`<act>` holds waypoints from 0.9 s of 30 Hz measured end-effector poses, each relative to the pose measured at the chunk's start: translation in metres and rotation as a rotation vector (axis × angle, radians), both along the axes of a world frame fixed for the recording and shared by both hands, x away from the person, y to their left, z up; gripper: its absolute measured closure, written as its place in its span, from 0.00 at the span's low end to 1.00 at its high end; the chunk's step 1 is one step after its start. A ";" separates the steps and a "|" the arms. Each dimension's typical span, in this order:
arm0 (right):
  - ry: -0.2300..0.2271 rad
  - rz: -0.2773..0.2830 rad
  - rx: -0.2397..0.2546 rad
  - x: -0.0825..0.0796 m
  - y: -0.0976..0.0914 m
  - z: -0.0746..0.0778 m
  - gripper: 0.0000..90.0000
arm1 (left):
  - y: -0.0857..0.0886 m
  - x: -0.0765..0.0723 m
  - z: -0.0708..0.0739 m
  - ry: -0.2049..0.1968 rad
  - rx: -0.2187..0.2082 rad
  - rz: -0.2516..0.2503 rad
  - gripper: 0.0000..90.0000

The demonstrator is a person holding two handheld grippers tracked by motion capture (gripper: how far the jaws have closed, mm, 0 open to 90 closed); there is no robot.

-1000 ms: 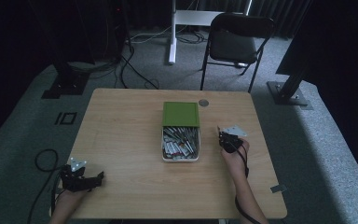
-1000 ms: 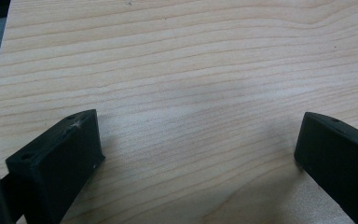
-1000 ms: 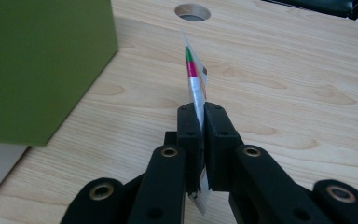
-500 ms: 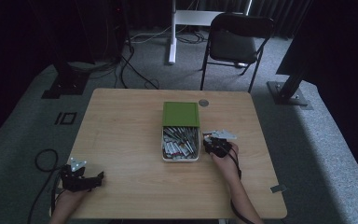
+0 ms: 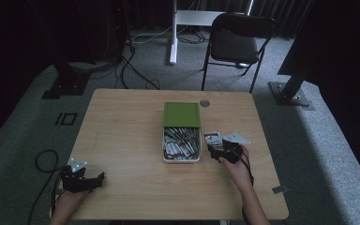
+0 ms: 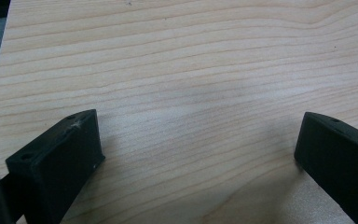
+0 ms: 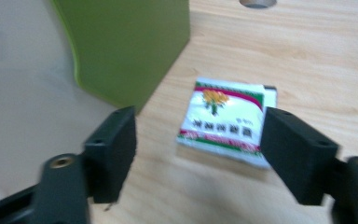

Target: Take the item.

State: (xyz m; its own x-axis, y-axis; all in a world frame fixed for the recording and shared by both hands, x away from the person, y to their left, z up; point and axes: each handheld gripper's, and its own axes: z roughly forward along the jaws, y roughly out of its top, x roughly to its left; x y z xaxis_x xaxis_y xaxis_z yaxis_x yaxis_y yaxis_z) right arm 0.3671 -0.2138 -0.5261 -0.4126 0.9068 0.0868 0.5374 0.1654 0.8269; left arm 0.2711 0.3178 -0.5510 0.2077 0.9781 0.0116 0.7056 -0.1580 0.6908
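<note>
The sachet [image 7: 226, 121] lies flat just beyond the right gripper [image 7: 198, 154]; jaws just opened wide, seemingly holding nothing.

Print on the packet [image 7: 223, 119] blurred, box [image 7: 126, 46] cut off at top edge

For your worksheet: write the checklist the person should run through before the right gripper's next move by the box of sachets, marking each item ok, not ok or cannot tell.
1. Right gripper jaws apart, having just been opening, nothing pressed between them: ok.
2. Small white sachet with red and green print lies flat on the pale wooden table, free of the jaws: ok.
3. Sachet lies outside the white box with the green lid, just to its right: ok.
4. Left gripper open over bare wood, holding nothing: ok.
5. Whether the sachet is undamaged: cannot tell.
</note>
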 end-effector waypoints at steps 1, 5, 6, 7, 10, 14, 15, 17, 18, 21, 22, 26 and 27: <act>-0.004 -0.010 -0.004 -0.002 -0.003 0.001 0.26 | 0.000 0.000 0.000 0.000 0.000 0.000 0.02; -0.011 -0.036 -0.007 -0.009 -0.013 0.002 0.24 | 0.000 0.000 0.000 0.000 0.000 0.000 0.02; -0.014 -0.052 -0.013 -0.013 -0.020 0.003 0.23 | 0.000 0.000 0.000 0.000 0.000 0.000 0.02; -0.012 -0.057 -0.016 -0.015 -0.023 0.003 0.23 | 0.000 0.000 0.000 0.000 0.000 0.000 0.02; -0.008 -0.066 -0.026 -0.019 -0.030 0.002 0.23 | 0.000 0.000 0.000 0.000 0.000 0.000 0.02; 0.005 -0.096 -0.040 -0.026 -0.046 -0.002 0.21 | 0.000 0.000 0.000 0.000 0.000 0.000 0.02; 0.008 -0.106 -0.040 -0.028 -0.049 -0.003 0.21 | 0.000 0.000 0.000 0.000 0.000 0.000 0.02; 0.012 -0.114 -0.039 -0.029 -0.052 -0.004 0.21 | 0.000 0.000 0.000 0.000 0.000 0.000 0.02; 0.018 -0.126 -0.043 -0.031 -0.056 -0.006 0.21 | 0.000 0.000 0.000 0.000 0.000 0.000 0.02; 0.023 -0.140 -0.042 -0.035 -0.063 -0.008 0.21 | 0.000 0.000 0.000 0.000 0.000 0.000 0.02; 0.033 -0.146 -0.040 -0.036 -0.065 -0.008 0.21 | 0.000 0.000 0.000 0.000 0.000 0.000 0.02; 0.047 -0.176 -0.043 -0.040 -0.073 -0.011 0.21 | 0.000 0.000 0.000 0.000 0.000 0.000 0.02; 0.047 -0.176 -0.043 -0.040 -0.073 -0.011 0.21 | 0.000 0.000 0.000 0.000 0.000 0.000 0.02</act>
